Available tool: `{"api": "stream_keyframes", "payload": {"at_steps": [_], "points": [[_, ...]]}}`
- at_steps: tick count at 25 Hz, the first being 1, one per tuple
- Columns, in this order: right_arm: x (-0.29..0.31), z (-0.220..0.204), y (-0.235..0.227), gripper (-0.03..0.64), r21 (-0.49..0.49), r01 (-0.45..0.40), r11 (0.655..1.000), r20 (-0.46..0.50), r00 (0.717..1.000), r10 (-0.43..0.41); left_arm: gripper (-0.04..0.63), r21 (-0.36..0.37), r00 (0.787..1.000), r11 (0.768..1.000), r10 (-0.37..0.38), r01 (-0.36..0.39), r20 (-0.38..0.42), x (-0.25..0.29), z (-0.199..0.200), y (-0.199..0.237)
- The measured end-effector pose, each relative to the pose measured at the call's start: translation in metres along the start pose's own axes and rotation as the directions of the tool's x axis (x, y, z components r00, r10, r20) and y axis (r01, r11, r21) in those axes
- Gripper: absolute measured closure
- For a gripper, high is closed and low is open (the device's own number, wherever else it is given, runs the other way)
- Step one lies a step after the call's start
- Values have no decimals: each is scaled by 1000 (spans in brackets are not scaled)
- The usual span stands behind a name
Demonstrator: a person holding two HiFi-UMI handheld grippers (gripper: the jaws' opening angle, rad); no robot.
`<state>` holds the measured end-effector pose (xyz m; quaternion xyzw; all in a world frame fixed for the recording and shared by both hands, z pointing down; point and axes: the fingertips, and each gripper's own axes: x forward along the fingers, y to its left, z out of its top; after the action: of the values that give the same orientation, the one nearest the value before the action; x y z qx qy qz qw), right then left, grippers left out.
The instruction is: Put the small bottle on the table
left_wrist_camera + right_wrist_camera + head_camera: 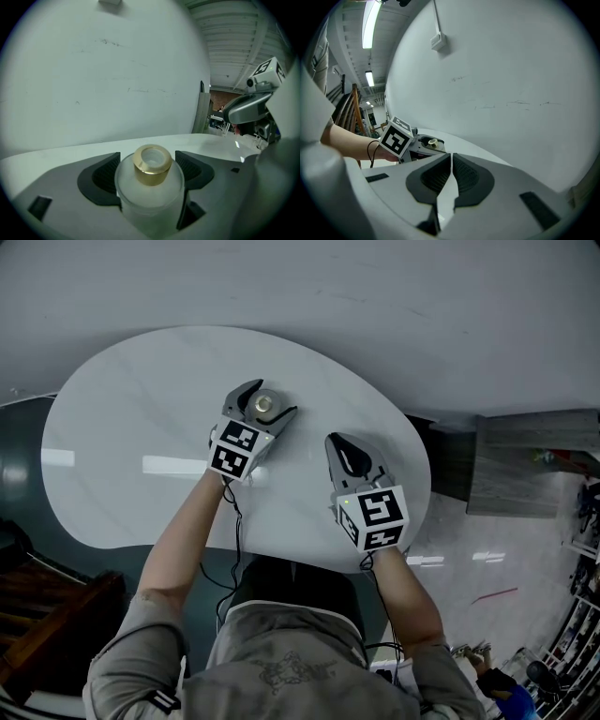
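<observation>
A small frosted bottle (266,406) with a gold collar (151,164) stands upright between the jaws of my left gripper (272,397), which is shut on its body over the far middle of the white oval table (122,409). Both dark pads (101,177) press the bottle's sides. Whether its base touches the tabletop is hidden. My right gripper (342,448) hovers over the table's right part, a short way right of the left one, shut with nothing between its jaws (451,176). In the right gripper view the bottle (432,142) shows small at the left.
A pale wall rises just behind the table's far edge. A grey cabinet (534,465) stands on the shiny floor to the right, and dark wooden furniture (47,606) sits at the lower left. The person's forearms reach in from the near edge.
</observation>
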<state>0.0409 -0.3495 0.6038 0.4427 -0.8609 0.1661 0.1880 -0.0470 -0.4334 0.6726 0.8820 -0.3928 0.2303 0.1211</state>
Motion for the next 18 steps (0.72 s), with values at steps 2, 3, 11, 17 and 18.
{"api": "stream_keyframes", "payload": {"at_steps": [2, 3, 11, 17, 18], "points": [[-5, 9, 0, 581, -9, 9, 1000, 11, 1000, -9, 247, 9, 1000, 1000, -7, 7, 17, -8, 10, -1], [-6, 14, 1, 581, -13, 12, 1000, 19, 1000, -11, 247, 14, 1000, 1000, -6, 6, 19, -14, 15, 0], [-42, 70, 4, 581, -54, 21, 998, 90, 996, -16, 247, 13, 997, 999, 44, -45, 59, -68, 66, -4], [-77, 118, 17, 581, -93, 23, 995, 156, 988, -9, 250, 44, 989, 995, 80, -86, 125, -124, 117, -14], [-84, 127, 19, 581, -99, 25, 995, 170, 985, -8, 255, 58, 986, 992, 100, -108, 136, -134, 126, -14]]}}
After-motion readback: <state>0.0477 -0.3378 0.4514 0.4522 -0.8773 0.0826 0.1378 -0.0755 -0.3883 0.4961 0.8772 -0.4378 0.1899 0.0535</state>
